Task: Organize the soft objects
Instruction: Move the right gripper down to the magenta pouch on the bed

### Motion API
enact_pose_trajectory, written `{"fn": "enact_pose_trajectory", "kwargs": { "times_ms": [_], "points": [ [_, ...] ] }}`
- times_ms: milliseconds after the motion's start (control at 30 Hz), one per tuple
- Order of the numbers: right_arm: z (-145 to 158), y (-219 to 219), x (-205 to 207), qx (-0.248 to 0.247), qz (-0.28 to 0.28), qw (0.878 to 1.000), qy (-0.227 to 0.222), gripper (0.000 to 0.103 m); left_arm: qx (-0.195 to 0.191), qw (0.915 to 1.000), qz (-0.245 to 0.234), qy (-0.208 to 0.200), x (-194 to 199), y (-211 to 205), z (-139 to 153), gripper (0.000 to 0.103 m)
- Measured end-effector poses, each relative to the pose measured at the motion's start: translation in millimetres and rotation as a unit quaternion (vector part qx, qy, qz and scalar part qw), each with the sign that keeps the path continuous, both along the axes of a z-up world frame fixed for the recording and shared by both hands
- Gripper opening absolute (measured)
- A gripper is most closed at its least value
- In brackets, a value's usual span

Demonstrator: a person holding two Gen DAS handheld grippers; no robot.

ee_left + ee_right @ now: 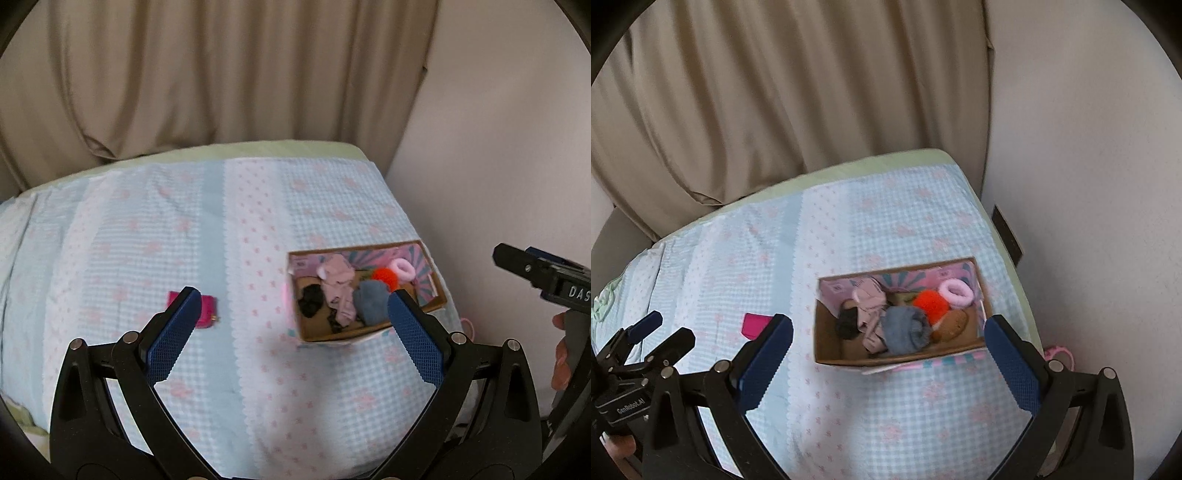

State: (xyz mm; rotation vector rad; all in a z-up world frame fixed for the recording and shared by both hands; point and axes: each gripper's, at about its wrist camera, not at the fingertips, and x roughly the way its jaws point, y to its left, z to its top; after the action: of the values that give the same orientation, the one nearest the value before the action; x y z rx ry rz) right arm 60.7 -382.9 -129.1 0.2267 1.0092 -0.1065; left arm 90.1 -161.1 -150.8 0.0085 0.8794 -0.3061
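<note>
An open cardboard box (439, 291) (827, 354) sits on the bed near its right edge. It holds soft things: a pale pink garment (338, 284) (868, 299), a grey-blue cloth (371, 301) (905, 328), a black piece (312, 299) (847, 321), an orange pompom (384, 277) (929, 301), a pink scrunchie (402, 267) (956, 291) and a brown item (955, 323). A magenta pouch (208, 312) (753, 325) lies on the bed left of the box. My left gripper (291, 325) is open and empty above the bed. My right gripper (886, 350) is open and empty in front of the box.
The bed wears a light blue and white checked cover (129, 240) (886, 221) with pink flowers. Beige curtains (221, 74) (775, 92) hang behind it and a white wall (1089, 184) is close on the right. A pink object (1060, 352) lies beside the bed.
</note>
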Motion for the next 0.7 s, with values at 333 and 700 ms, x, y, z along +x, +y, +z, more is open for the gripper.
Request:
{"fn": "enact_pose_trajectory", "kwargs": {
  "times_ms": [333,700],
  "points": [
    [2,95,22,0.009,0.093,0.995,-0.035,0.103,-0.016,0.9994,0.032,0.001,4,97,-13,0.100],
    [-85,226,85,-0.009,0.176,0.984,0.016,0.103,-0.023,0.9958,0.054,0.070,56,231,-95,0.100]
  ]
}}
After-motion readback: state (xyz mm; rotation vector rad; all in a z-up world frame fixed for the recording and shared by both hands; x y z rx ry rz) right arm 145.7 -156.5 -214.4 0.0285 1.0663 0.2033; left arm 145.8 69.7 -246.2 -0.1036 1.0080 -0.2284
